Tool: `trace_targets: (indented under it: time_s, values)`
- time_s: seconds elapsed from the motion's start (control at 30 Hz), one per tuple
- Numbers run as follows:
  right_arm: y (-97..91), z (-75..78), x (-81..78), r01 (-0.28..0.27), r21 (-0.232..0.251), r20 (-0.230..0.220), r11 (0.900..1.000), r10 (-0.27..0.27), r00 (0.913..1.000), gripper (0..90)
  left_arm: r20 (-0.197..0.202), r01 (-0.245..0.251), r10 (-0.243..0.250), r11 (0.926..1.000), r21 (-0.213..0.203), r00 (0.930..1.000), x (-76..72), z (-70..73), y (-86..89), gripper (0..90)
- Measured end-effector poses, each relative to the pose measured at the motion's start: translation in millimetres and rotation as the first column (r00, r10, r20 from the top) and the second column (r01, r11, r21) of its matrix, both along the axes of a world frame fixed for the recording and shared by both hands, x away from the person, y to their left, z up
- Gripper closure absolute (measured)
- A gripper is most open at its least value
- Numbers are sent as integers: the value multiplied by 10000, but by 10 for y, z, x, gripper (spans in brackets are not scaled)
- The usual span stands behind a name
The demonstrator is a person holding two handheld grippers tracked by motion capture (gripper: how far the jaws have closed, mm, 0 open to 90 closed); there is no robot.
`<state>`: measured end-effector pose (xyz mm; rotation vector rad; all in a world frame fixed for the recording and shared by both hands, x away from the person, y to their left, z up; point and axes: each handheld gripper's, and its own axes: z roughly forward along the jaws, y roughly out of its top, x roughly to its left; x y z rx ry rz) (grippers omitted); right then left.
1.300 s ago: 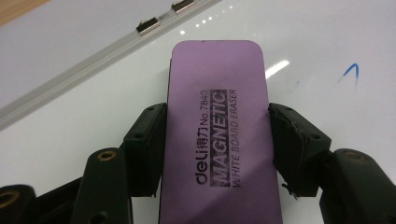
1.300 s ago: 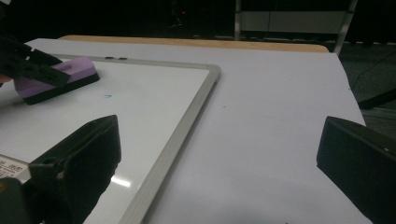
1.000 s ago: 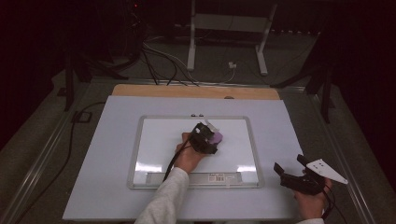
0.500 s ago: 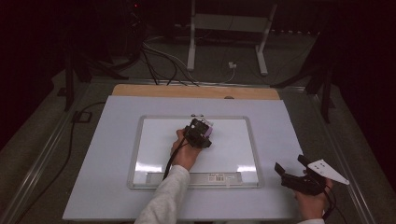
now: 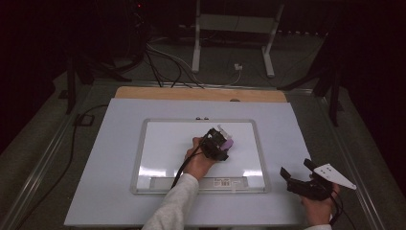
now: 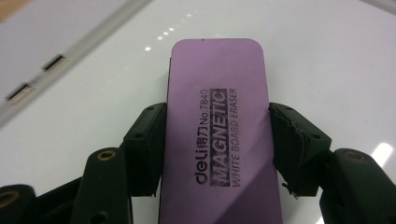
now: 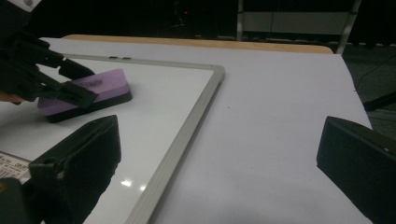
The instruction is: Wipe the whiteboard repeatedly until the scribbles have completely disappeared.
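Slid rightward since before, left gripper (image 6: 217, 154) clamping purple eraser (image 6: 215, 135) on whiteboard (image 5: 163, 143), mid-wipe; right gripper (image 5: 298, 173) idle, agape; next, steady flat strokes.

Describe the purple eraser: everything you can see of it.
The eraser is a flat, rounded-corner block with a matte purple top and a thin black layer underneath, visible in the right gripper view. Black print reads "deli No.7840 MAGNETIC WHITE BOARD ERASER". It lies flat, black side down, on the glossy whiteboard, in the board's right half. The left gripper clamps its long sides, one black pad on each. Nothing else touches it.
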<state>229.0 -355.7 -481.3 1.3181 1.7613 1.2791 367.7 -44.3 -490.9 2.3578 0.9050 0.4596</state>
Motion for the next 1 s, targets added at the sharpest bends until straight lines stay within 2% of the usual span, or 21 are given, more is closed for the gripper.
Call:
trace_targets:
  time_s: [0.1,0.17,0.2,0.37,0.53,0.63,0.87,0.97,1.0]
  values:
    - [-29,2,-7,96,67,13,9999,-96,10000,1,-57,-591,591,9982,-76,9982,-4,-5,137,419]
    - [-57,-2,-10,161,114,-9,9998,-161,9999,1,-160,-1109,1106,9937,-158,9937,15,-8,304,419]
    - [-65,-4,-11,194,141,-12,9997,-194,9998,1,-171,-1469,1467,9891,-125,9890,23,-6,413,419]
    - [-50,0,-18,177,83,-26,9998,-177,9998,1,-150,-2285,2284,9735,-83,9735,14,-7,782,419]
    - [-37,-5,-11,154,45,-38,9999,-154,9999,1,-89,-3160,3159,9486,-163,9487,-31,-18,1081,419]
    - [-43,-4,-12,177,84,-46,9998,-177,9998,1,-79,-3486,3486,9372,-112,9372,-61,-15,1180,419]
    - [-47,-2,-14,174,107,-29,9998,-174,9998,1,38,-3899,3899,9208,51,9208,-180,-9,1349,418]
    - [-44,-4,-12,165,109,-41,9998,-165,9999,1,111,-4253,4252,9051,27,9050,-245,-13,1471,418]
    - [-42,-4,-12,154,97,-39,9998,-154,9999,1,93,-4321,4321,9018,23,9018,-257,-13,1498,418]
